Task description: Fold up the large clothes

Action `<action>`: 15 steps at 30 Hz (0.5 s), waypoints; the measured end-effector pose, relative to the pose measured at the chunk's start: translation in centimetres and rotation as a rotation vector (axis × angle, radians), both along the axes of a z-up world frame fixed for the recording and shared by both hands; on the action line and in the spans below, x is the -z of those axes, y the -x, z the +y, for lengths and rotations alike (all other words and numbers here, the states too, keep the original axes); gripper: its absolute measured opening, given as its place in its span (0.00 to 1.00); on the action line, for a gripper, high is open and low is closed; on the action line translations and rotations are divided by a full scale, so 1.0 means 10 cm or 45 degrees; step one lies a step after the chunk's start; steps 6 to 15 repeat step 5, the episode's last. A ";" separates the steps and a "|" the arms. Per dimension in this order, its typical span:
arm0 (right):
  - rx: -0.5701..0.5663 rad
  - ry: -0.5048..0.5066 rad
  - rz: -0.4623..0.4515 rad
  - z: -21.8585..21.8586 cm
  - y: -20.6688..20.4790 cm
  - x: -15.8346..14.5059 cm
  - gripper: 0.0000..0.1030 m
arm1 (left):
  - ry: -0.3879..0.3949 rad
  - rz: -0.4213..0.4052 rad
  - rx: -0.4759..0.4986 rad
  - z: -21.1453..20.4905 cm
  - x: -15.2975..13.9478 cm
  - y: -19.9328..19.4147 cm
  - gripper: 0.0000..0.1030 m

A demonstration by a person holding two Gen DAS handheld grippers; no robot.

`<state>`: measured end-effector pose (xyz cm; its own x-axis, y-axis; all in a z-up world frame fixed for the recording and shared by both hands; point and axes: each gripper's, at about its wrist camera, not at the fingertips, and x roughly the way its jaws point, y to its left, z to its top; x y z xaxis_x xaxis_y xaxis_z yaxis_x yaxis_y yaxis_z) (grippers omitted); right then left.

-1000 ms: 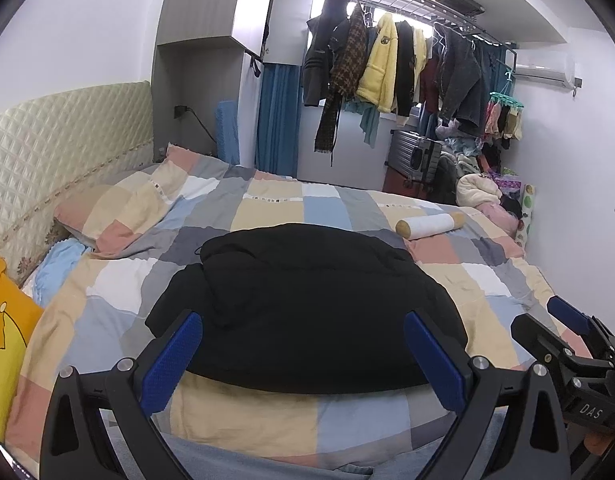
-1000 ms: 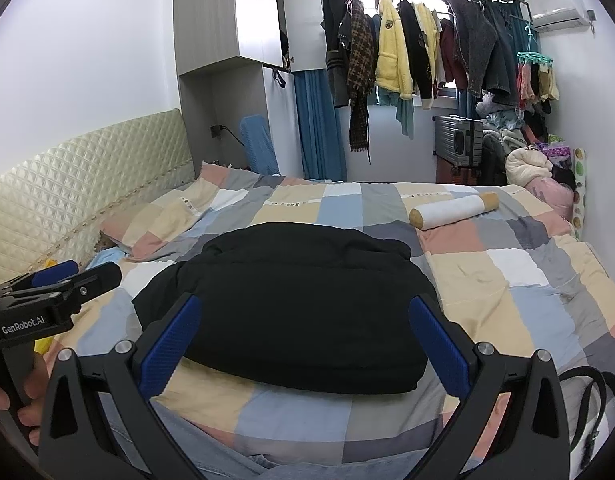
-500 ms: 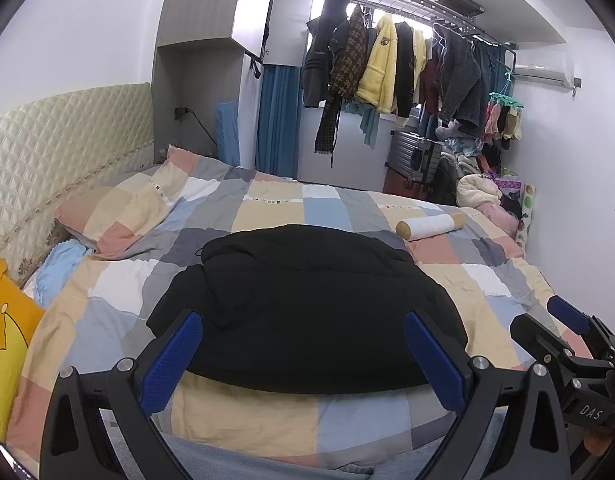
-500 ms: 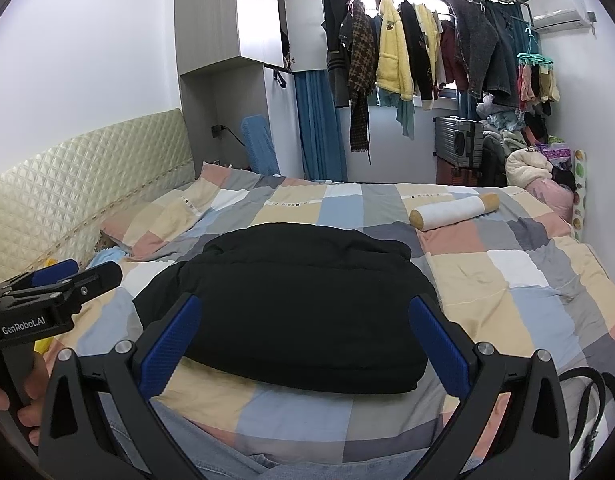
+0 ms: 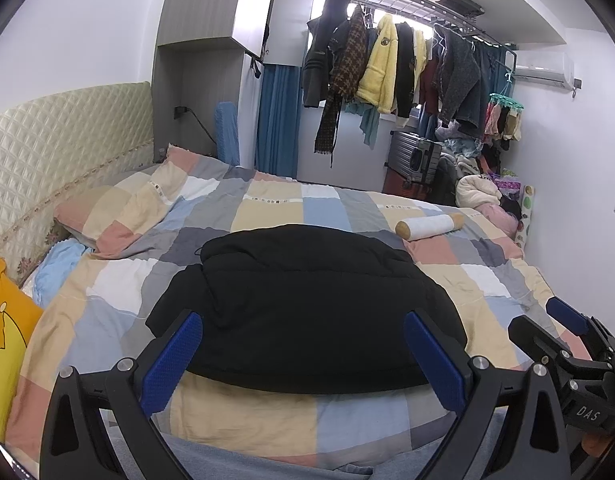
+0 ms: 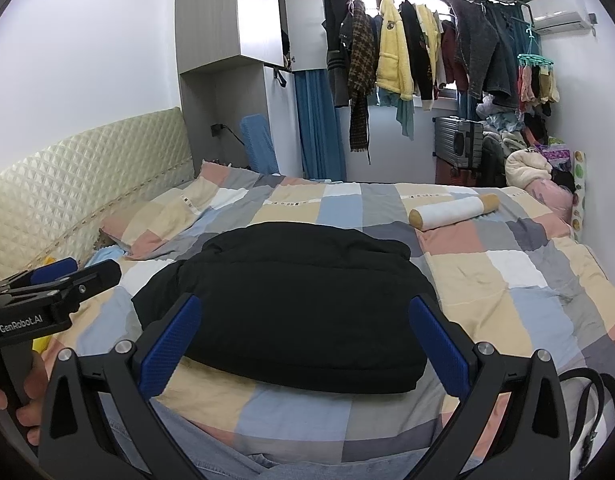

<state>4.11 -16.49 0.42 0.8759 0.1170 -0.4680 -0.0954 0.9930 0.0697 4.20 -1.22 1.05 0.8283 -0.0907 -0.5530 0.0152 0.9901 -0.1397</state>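
Left wrist view: a bedroom seen from the foot side of a bed covered in a patchwork quilt of grey, beige, pink, blue and white squares. A black jacket, folded into a thick rounded bundle, lies in the middle of the quilt. The left gripper is held low in front of it, blue-padded fingers spread wide, gripping nothing and not touching the jacket. The right gripper shows at the far right edge, seen side-on. A pillow in the same patchwork sits at the left by a cream quilted headboard; a yellow cushion is at the left edge. A white roll lies on the quilt beyond the jacket. Behind the bed, clothes hang on a ceiling rack by a blue curtain; a suitcase stands under them.

Right wrist view: the same bed from slightly further right. The jacket lies centred just past the right gripper, whose fingers are wide apart and empty. The left gripper enters from the left, seen side-on, held by a hand. A black strap lies at the lower right. The roll, hanging clothes and suitcase sit beyond.
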 end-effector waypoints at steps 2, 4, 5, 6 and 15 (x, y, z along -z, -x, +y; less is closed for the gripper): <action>0.008 0.001 -0.003 0.00 0.01 0.00 1.00 | -0.001 0.009 -0.006 0.01 0.01 -0.01 0.99; 0.017 -0.001 -0.006 -0.01 0.00 0.00 1.00 | 0.002 0.014 -0.011 0.02 0.01 -0.02 0.99; 0.020 -0.004 -0.005 -0.02 0.00 0.00 1.00 | 0.002 0.013 -0.011 0.03 0.01 -0.02 0.99; 0.020 -0.004 -0.005 -0.02 0.00 0.00 1.00 | 0.002 0.013 -0.011 0.03 0.01 -0.02 0.99; 0.020 -0.004 -0.005 -0.02 0.00 0.00 1.00 | 0.002 0.013 -0.011 0.03 0.01 -0.02 0.99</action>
